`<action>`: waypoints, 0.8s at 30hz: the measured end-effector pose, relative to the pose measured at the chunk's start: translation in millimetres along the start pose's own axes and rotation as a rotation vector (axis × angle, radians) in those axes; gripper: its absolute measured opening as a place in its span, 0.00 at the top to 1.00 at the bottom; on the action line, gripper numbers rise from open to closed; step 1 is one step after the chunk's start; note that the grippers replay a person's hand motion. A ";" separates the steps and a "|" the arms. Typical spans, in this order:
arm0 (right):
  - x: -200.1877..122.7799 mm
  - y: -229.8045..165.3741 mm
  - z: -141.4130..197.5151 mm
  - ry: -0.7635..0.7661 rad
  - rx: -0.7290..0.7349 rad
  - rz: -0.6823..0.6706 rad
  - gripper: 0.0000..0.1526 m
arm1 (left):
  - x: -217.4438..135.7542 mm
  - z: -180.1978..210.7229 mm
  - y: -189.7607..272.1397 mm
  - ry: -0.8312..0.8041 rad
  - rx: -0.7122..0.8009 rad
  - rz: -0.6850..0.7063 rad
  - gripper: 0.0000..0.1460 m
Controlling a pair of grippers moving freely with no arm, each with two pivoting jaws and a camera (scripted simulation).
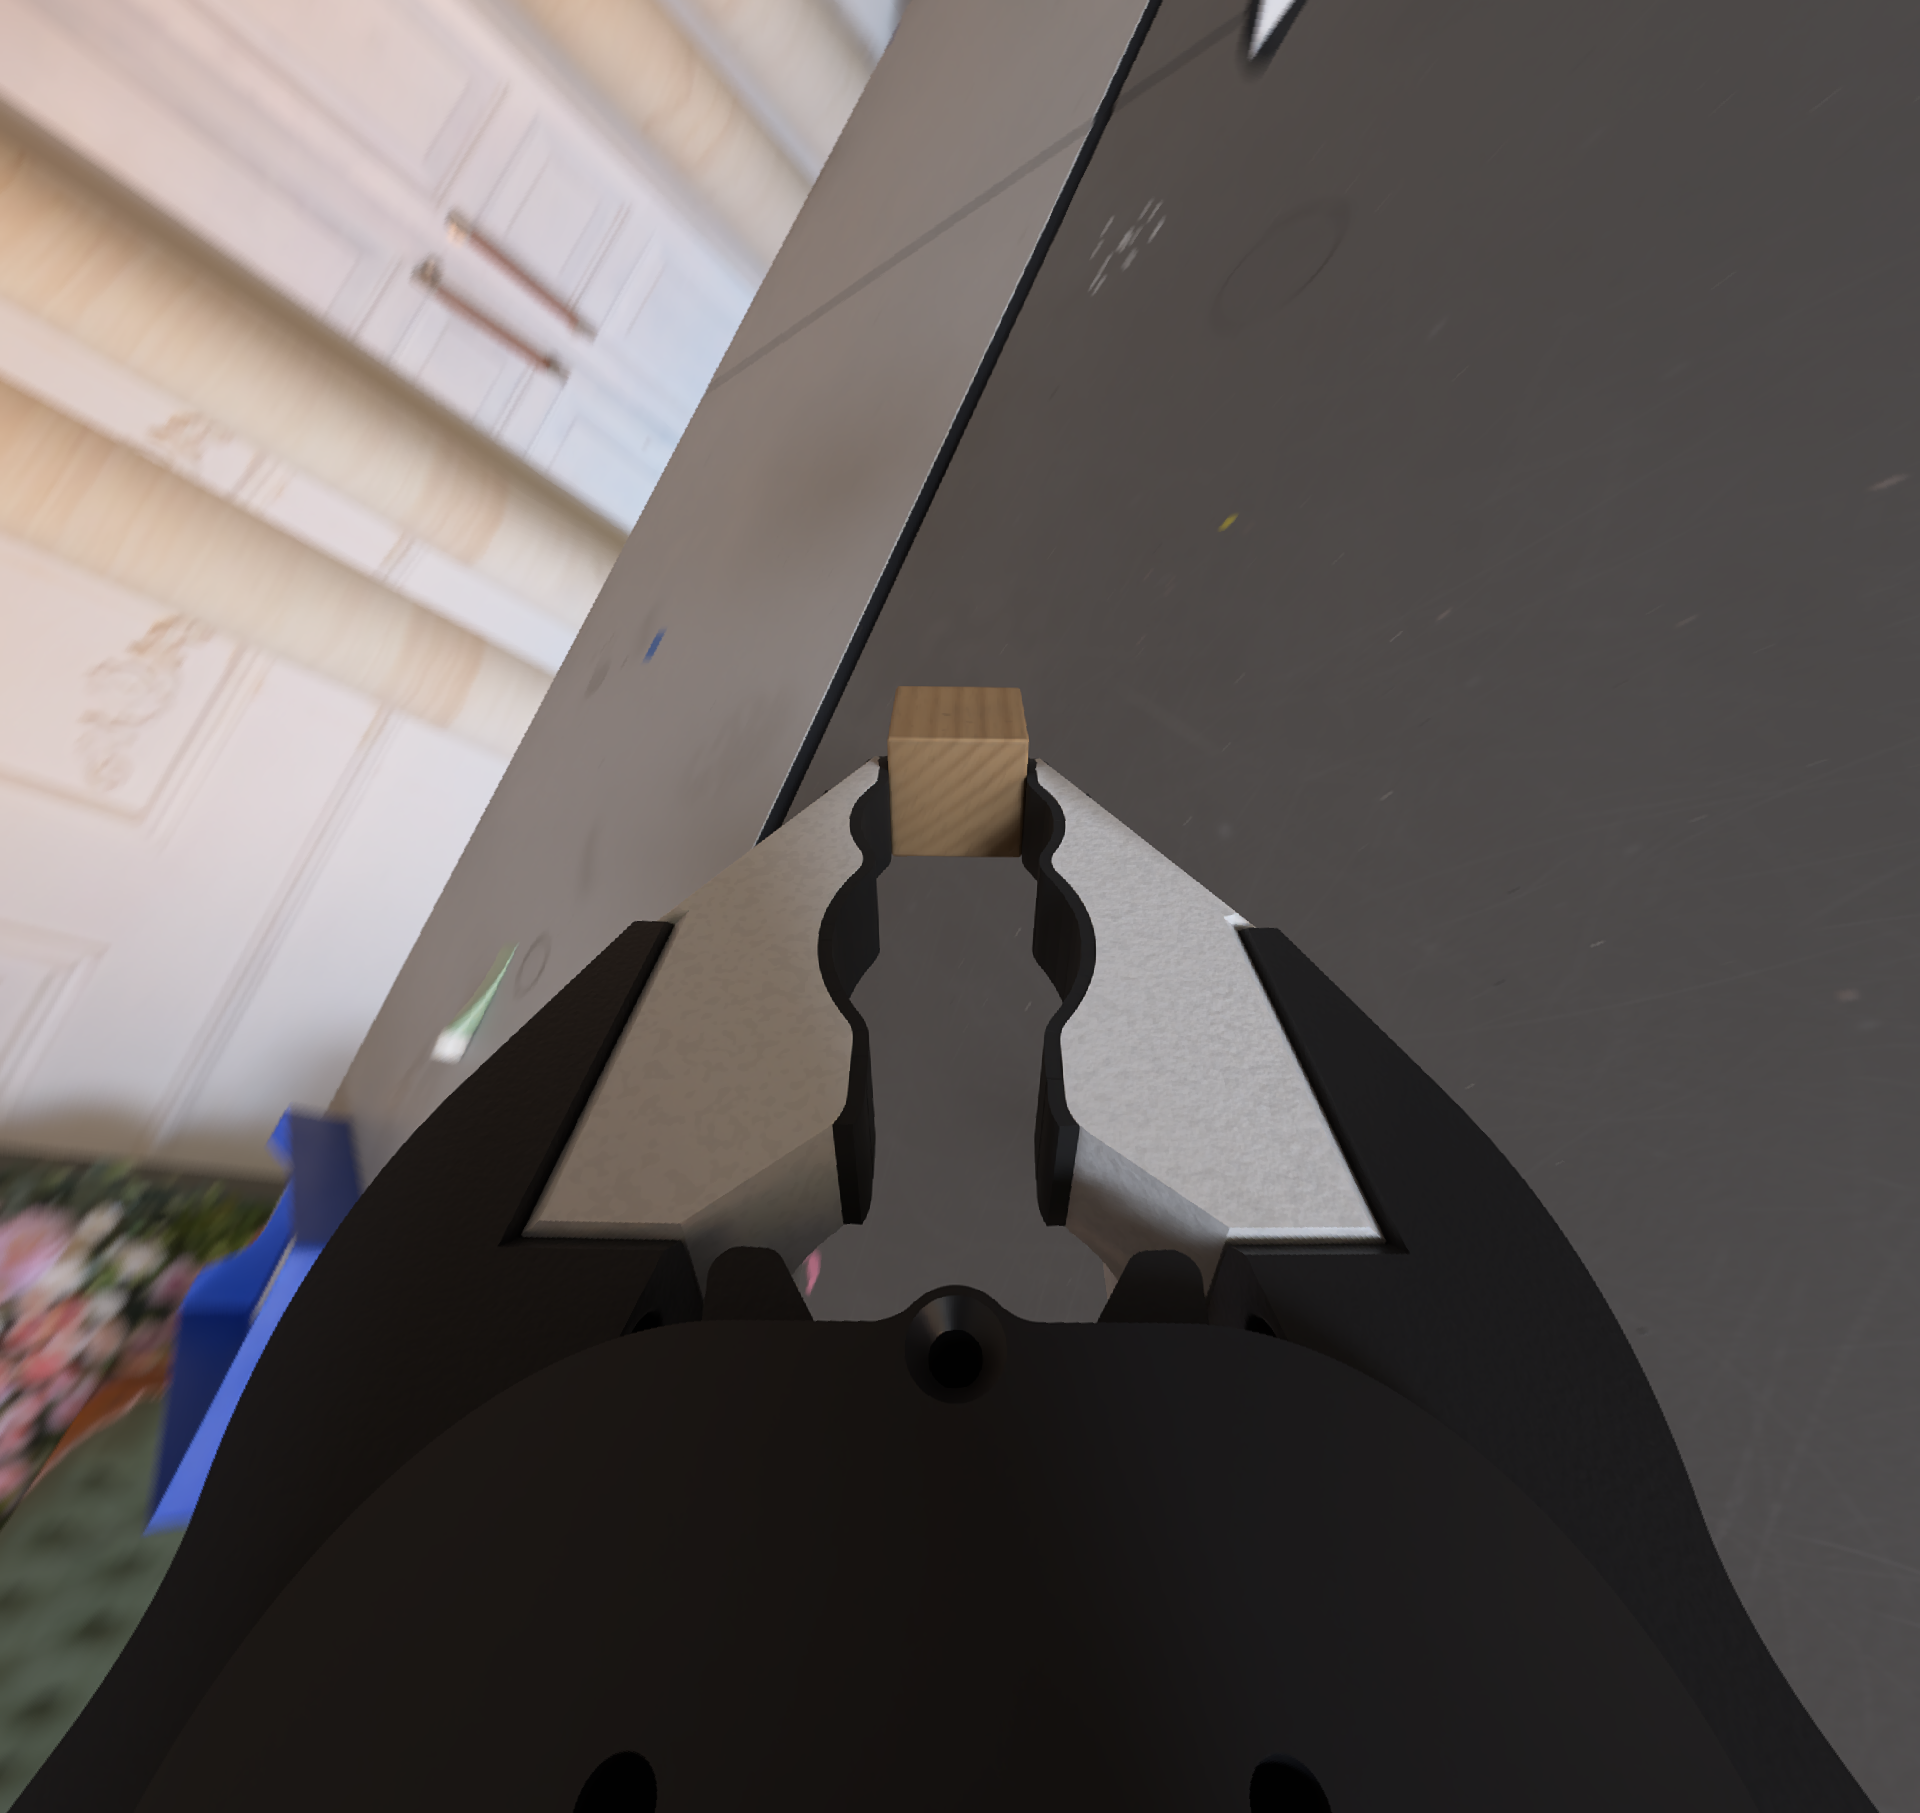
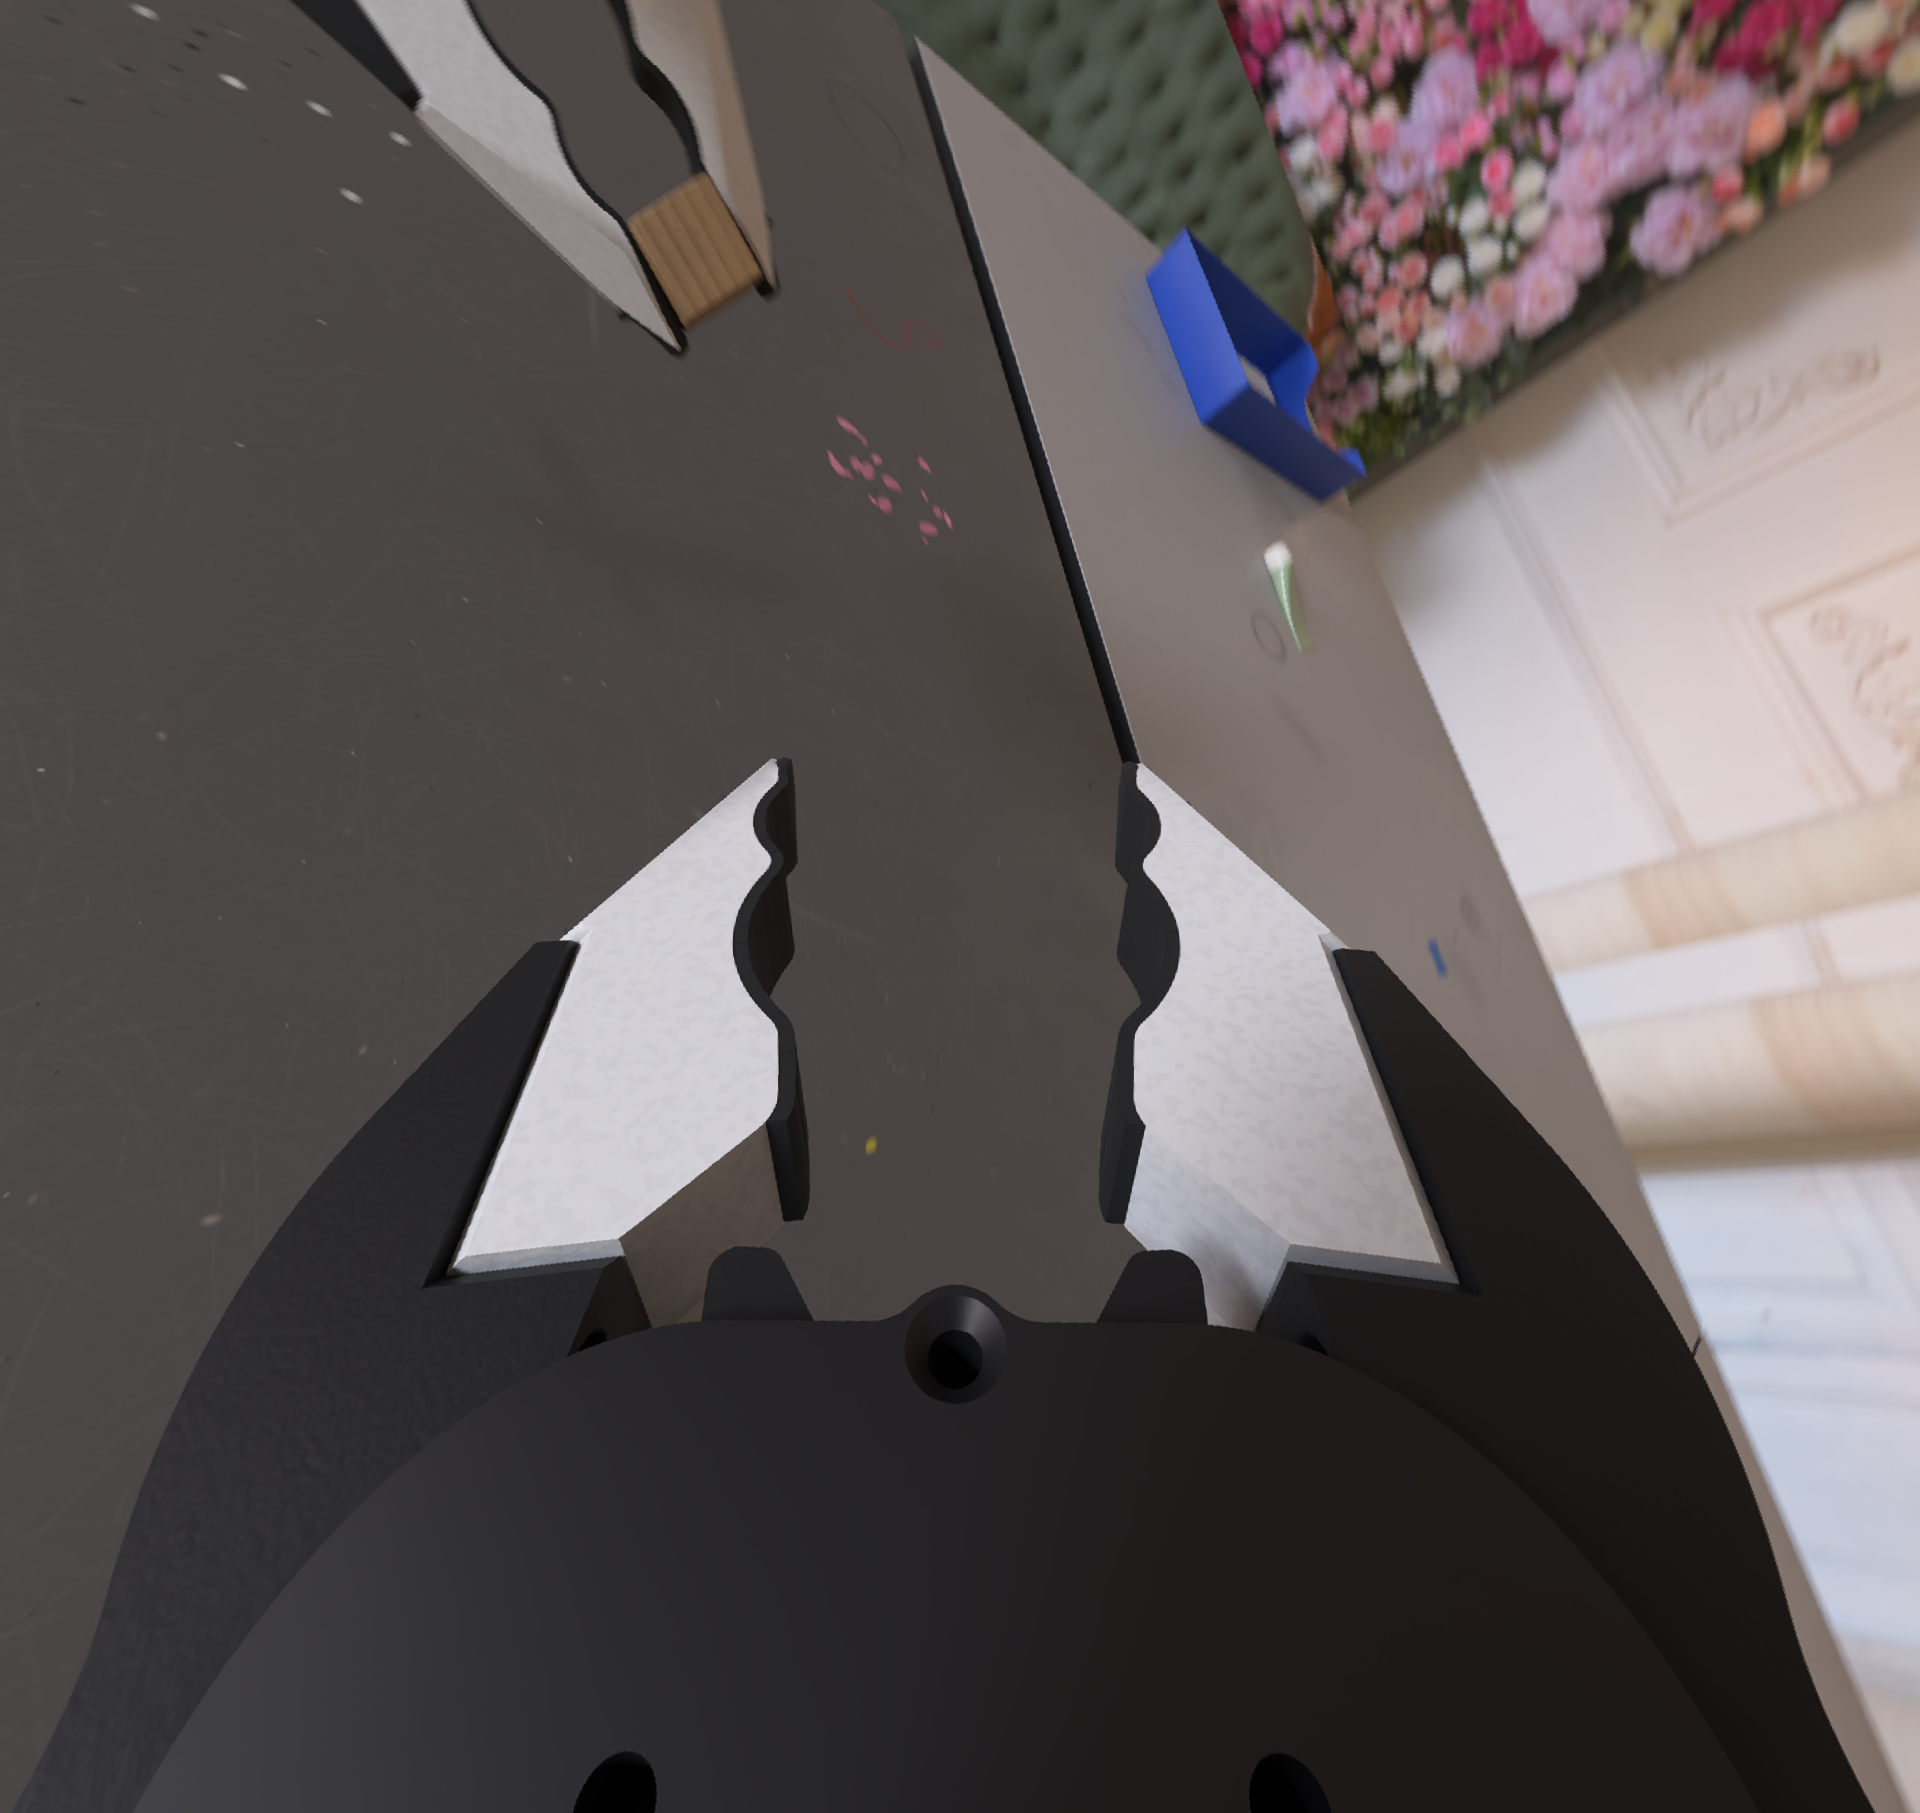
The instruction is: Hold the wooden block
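Observation:
A small light wooden block sits between the tips of my left gripper, which is shut on it over the dark grey table top. The block also shows in the right wrist view, pinched between the left gripper's white fingers at the upper left. My right gripper is open and empty, apart from the block, with only table between its jaws.
A blue open-sided holder stands on the lighter grey table section near its edge; it also shows in the left wrist view. A dark seam splits the two table sections. A flower wall and white panelled walls lie beyond.

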State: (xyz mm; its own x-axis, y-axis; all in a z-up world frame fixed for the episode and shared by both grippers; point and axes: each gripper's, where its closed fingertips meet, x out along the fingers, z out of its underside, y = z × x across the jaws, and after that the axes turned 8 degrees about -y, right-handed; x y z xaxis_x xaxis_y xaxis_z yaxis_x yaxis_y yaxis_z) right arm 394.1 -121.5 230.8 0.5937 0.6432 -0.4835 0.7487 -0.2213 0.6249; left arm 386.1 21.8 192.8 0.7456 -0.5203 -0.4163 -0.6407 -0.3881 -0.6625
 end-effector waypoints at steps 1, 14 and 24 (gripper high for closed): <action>3.6 -5.6 -8.6 0.024 -0.033 -0.009 0.61 | -3.7 -7.4 3.9 0.045 0.002 0.031 0.84; 4.3 -71.3 -101.7 0.399 -0.287 -0.104 0.86 | -27.8 -50.7 34.0 0.174 0.105 0.124 0.84; 7.8 -77.0 -102.8 0.395 -0.314 -0.109 0.93 | -35.0 -56.4 37.0 0.190 0.125 0.135 0.84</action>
State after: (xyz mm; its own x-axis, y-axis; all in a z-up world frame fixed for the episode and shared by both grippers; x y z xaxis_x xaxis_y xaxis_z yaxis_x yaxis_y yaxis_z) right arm 310.8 -24.1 241.9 0.3150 0.8914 -0.3257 0.6391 0.0545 0.7672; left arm 325.9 -17.2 218.0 0.5994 -0.6992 -0.3898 -0.6960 -0.2146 -0.6853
